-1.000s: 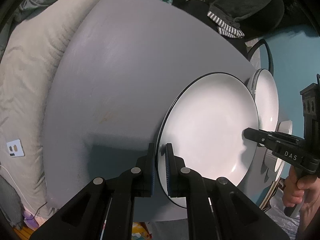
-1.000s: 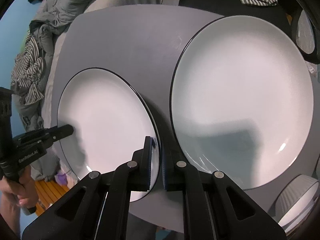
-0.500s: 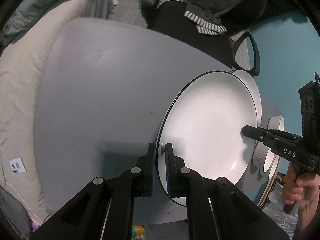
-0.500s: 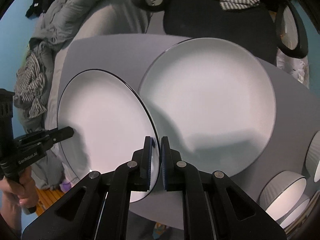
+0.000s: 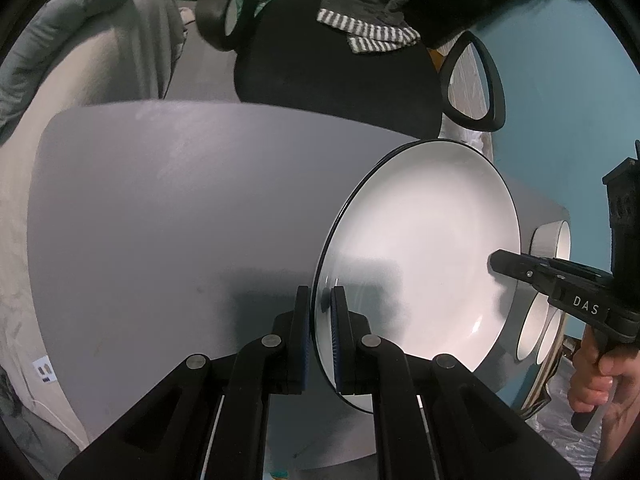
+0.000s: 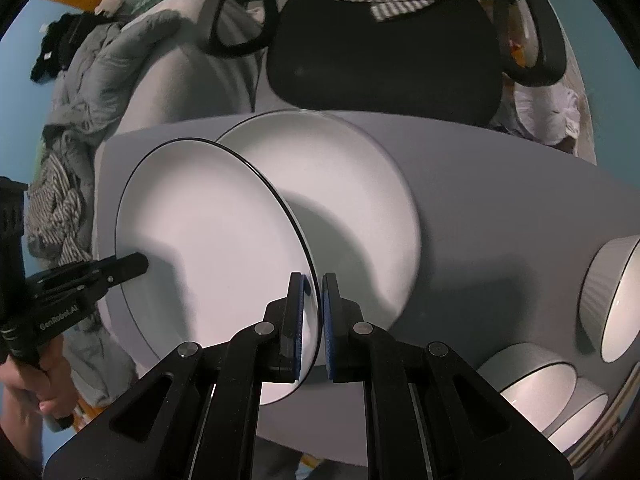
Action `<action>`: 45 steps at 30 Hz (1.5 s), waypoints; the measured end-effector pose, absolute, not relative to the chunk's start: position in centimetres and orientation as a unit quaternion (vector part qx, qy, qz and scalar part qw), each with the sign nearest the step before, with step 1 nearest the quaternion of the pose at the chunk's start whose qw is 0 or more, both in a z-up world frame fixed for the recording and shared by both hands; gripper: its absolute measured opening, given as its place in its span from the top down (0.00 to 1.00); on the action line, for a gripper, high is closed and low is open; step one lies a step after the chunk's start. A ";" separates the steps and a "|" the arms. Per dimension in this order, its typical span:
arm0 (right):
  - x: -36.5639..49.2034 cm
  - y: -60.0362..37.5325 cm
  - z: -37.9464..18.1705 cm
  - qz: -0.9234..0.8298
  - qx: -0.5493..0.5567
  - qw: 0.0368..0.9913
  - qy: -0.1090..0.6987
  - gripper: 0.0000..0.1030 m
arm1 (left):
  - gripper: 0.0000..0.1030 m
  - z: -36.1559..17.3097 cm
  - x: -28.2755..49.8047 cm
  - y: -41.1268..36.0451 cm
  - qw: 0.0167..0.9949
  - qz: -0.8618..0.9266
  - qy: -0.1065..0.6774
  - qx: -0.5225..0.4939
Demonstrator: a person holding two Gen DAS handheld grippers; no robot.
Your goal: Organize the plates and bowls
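A white plate with a thin black rim (image 5: 420, 248) is held off the grey table (image 5: 160, 220) by both grippers. My left gripper (image 5: 321, 312) is shut on its near rim, and my right gripper (image 6: 313, 300) is shut on the opposite rim. The same plate shows in the right wrist view (image 6: 208, 248). A second white plate (image 6: 352, 200) lies flat on the table beyond it, partly covered by the held plate. Three white ribbed bowls (image 6: 612, 296) stand at the table's right end.
A black office chair (image 6: 384, 52) with striped cloth on it stands behind the table. A pale sofa with grey bedding and clothes (image 6: 92, 80) lies to the left. The bowls also show at the right in the left wrist view (image 5: 548, 280). The wall is teal.
Both grippers have lifted the held plate higher and pulled back. The table and the flat plate look farther away, and the chair has come into view.
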State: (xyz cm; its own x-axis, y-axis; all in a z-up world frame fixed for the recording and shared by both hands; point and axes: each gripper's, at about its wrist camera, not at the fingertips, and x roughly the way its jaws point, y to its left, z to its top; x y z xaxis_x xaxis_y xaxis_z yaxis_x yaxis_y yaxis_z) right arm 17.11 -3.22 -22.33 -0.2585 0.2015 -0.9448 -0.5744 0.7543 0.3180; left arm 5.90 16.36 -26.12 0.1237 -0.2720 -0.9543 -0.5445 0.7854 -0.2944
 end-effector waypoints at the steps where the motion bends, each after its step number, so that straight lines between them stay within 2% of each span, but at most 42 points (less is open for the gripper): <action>1: 17.5 -3.4 -22.4 0.324 -0.126 0.596 0.724 0.91 | 0.92 -26.3 6.3 16.2 0.681 0.101 0.657 -0.309; 22: 21.1 -4.8 -24.7 0.311 -0.116 0.573 0.750 0.91 | 0.89 -27.8 9.9 14.5 0.662 0.126 0.683 -0.281; 29: 21.9 -4.9 -25.2 0.278 -0.086 0.546 0.785 0.83 | 0.88 -27.9 10.4 14.0 0.657 0.123 0.694 -0.268; 31: 22.1 -4.9 -25.2 0.269 -0.081 0.533 0.798 0.82 | 0.85 -27.8 10.5 14.2 0.656 0.121 0.694 -0.271; 34: 22.2 -4.6 -25.1 0.264 -0.085 0.522 0.806 0.79 | 0.74 -27.5 10.5 14.4 0.657 0.121 0.693 -0.270; 37: 22.2 -4.3 -24.6 0.265 -0.093 0.525 0.803 0.71 | 0.71 -27.1 10.5 14.5 0.661 0.126 0.689 -0.271; 39: 22.1 -4.1 -24.5 0.266 -0.098 0.527 0.801 0.69 | 0.63 -26.8 10.5 14.5 0.663 0.127 0.686 -0.272; 42: 22.3 -3.9 -24.1 0.260 -0.118 0.541 0.791 0.62 | 0.60 -26.1 10.4 14.5 0.671 0.128 0.678 -0.272; 45: 22.7 -4.0 -24.2 0.261 -0.106 0.536 0.796 0.62 | 0.60 -25.6 10.3 14.5 0.673 0.128 0.675 -0.276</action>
